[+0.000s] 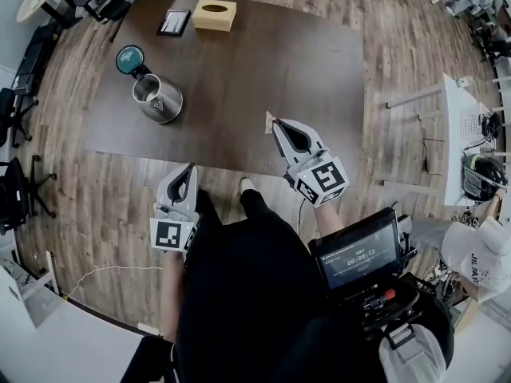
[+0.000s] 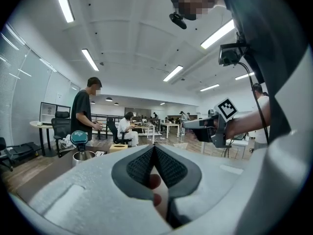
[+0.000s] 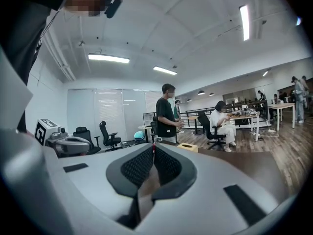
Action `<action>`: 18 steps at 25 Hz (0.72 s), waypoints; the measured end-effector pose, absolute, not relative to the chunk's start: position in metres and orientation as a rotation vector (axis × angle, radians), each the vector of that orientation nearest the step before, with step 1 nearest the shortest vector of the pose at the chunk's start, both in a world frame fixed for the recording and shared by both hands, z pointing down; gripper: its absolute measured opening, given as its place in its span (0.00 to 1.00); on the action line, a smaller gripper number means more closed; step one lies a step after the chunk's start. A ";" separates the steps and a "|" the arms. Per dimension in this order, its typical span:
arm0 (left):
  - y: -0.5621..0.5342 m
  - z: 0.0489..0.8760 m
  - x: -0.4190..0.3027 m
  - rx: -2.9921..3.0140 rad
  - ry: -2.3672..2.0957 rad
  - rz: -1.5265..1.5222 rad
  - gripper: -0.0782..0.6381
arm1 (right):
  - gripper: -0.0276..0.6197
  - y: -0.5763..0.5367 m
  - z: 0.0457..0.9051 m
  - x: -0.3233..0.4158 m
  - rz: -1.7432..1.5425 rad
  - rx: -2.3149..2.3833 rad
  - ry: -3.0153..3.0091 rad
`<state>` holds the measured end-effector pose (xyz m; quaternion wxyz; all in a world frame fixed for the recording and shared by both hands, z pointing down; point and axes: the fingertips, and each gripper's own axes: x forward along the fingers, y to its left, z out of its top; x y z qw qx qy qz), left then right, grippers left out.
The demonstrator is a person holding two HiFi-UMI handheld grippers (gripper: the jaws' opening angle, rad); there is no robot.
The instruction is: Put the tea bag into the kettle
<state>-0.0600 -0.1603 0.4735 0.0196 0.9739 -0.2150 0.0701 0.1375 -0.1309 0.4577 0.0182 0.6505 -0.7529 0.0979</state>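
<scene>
**A:** Which step is being logged here?

**B:** I'm reading it as the pick-up, just ahead of the carry. The right gripper (image 1: 277, 123) is holding its jaws together on the tea bag (image 1: 269, 122), pinching it at the very tips. This is happening near the front edge of the counter (image 1: 303, 46). I cannot tell whether the bag is touching the surface or hanging clear of it.

**A:** And the left gripper (image 1: 192, 168)?

**B:** It is idling off the counter's near edge, close by the person's body. Its jaws are meeting pad to pad, with nothing I can name between them.

**A:** What is the next move calling for?

**B:** My judgement is a carry up and to the left, across to the kettle (image 1: 157, 98). The kettle is standing well apart from the bag on the counter's left side. Its teal lid (image 1: 130, 58) is tipped back, so the mouth is showing open. The bag needs centring over that opening before the jaws part. The mouth looks narrow, and a light bag could cling to a pad or catch on the rim.

**A:** How is the bag itself looking?

**B:** It is a small, flat, tan square, paper-like, sticking out just left of the jaw tips in the head view. The right gripper view is showing only a thin edge-on sliver, reddish at the tip. No string is visible.
</scene>
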 end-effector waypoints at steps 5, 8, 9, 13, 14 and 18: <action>-0.191 0.473 -0.077 3.049 -0.526 0.228 0.10 | 0.06 -0.152 0.451 0.120 0.334 2.113 -2.257; -0.214 0.471 -0.095 3.045 -0.471 0.234 0.10 | 0.06 -0.169 0.448 0.099 0.336 2.144 -2.222; -0.221 0.470 -0.101 3.044 -0.447 0.231 0.10 | 0.06 -0.175 0.447 0.092 0.338 2.156 -2.209; -0.241 0.465 -0.128 3.060 -0.344 0.232 0.10 | 0.06 -0.192 0.444 0.065 0.351 2.220 -2.152; -0.246 0.465 -0.135 3.067 -0.321 0.237 0.10 | 0.06 -0.196 0.443 0.059 0.356 2.238 -2.138; -0.263 0.466 -0.163 3.067 -0.250 0.261 0.10 | 0.06 -0.211 0.437 0.030 0.352 2.280 -2.102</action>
